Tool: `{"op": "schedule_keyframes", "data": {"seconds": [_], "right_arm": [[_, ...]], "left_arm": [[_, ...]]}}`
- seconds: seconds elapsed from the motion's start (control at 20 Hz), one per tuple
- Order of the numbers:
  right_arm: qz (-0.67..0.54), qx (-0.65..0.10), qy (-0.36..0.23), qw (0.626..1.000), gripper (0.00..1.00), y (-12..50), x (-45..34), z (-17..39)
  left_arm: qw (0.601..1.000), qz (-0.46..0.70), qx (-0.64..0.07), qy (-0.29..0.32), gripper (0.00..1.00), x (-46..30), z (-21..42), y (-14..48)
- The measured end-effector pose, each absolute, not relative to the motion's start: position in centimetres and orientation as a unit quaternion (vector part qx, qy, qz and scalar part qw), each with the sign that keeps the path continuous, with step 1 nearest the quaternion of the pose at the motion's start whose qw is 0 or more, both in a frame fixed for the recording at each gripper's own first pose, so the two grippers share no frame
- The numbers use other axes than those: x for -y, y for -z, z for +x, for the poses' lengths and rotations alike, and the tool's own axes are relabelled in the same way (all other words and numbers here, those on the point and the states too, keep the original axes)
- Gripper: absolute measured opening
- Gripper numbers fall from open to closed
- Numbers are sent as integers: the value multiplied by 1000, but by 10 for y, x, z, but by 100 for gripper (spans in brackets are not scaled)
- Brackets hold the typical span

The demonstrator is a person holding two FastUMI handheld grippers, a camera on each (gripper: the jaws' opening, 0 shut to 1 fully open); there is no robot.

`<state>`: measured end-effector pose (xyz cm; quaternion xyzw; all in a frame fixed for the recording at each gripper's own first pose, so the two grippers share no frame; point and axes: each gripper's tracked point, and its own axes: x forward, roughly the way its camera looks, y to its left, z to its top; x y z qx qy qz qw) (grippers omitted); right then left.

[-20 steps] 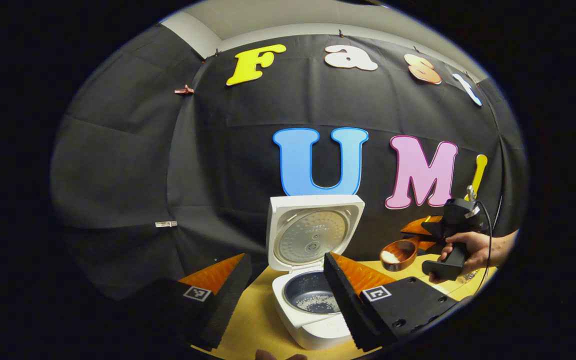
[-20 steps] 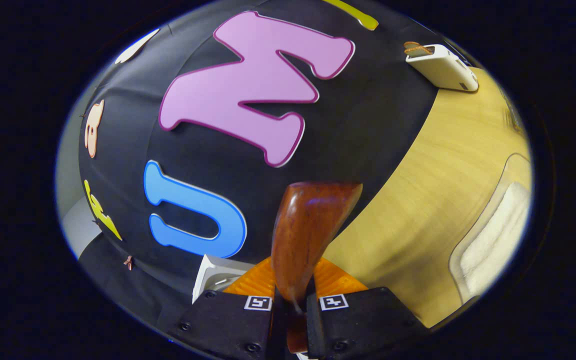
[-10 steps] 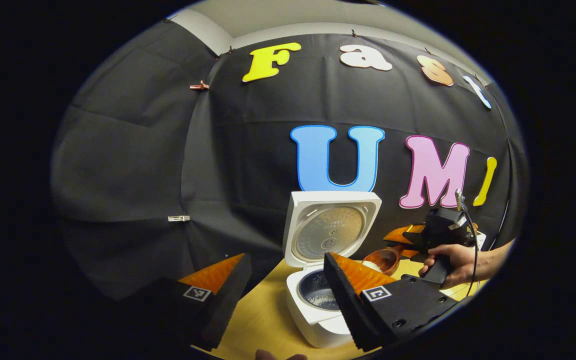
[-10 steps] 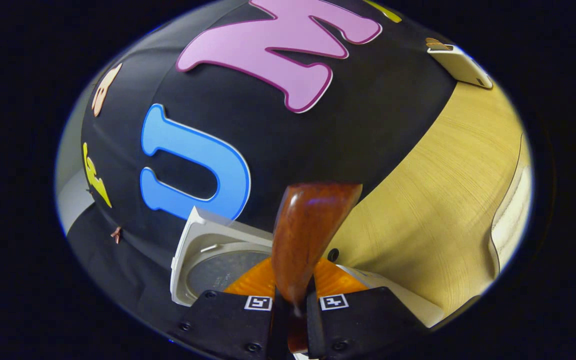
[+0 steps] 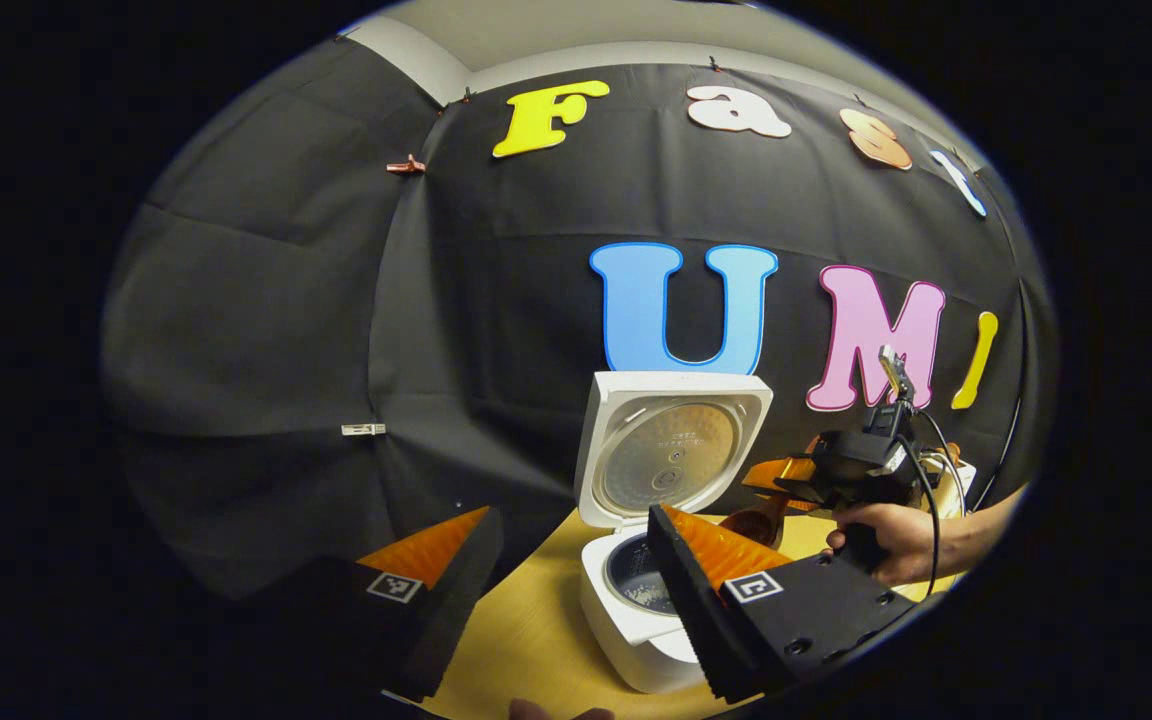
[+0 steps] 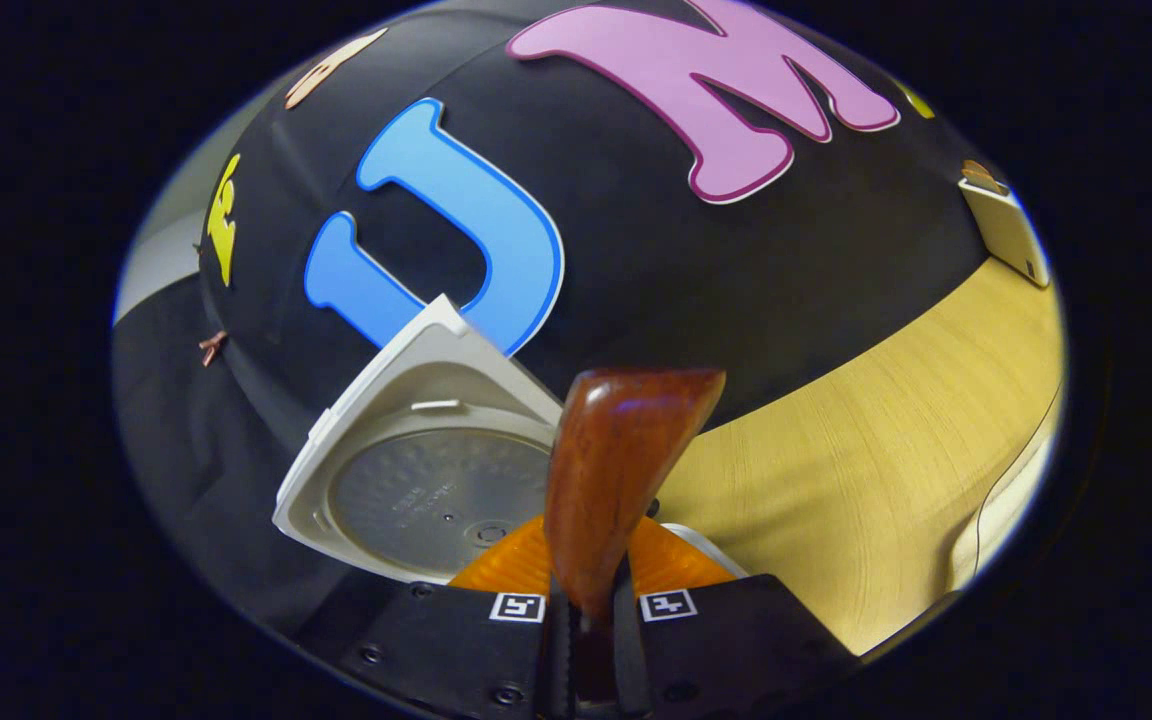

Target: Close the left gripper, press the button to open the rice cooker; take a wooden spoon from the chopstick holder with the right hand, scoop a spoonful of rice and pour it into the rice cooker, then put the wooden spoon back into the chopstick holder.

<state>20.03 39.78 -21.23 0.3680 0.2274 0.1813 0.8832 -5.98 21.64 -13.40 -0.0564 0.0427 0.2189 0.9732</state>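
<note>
Closest in the left gripper view, the left gripper [image 5: 564, 560] has its two orange-faced fingers spread wide with nothing between them, sitting low over the wooden table [image 5: 526, 640]. Just past its right finger is the white rice cooker [image 5: 636, 625], lid [image 5: 674, 445] flipped up, some rice grains in the dark inner pot [image 5: 636, 580]. To the right, a hand [image 5: 891, 540] holds the right gripper [image 5: 786, 478] next to the cooker, spoon bowl hanging by the pot's far edge. In the right gripper view, that gripper [image 6: 586, 600] is pinched tight on the wooden spoon [image 6: 616, 470], cooker lid [image 6: 416, 470] right behind it. Way back at the table's far edge is the white chopstick holder [image 6: 1006, 225].
</note>
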Motion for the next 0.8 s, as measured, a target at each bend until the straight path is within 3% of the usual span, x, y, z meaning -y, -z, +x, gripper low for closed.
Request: {"op": "schedule_keyframes", "data": {"seconds": [0.8], "right_arm": [[212, -190, -235, 929, 19, 197, -421, 194]], "left_arm": [[971, -70, -44, -223, 94, -219, -60, 142]]}}
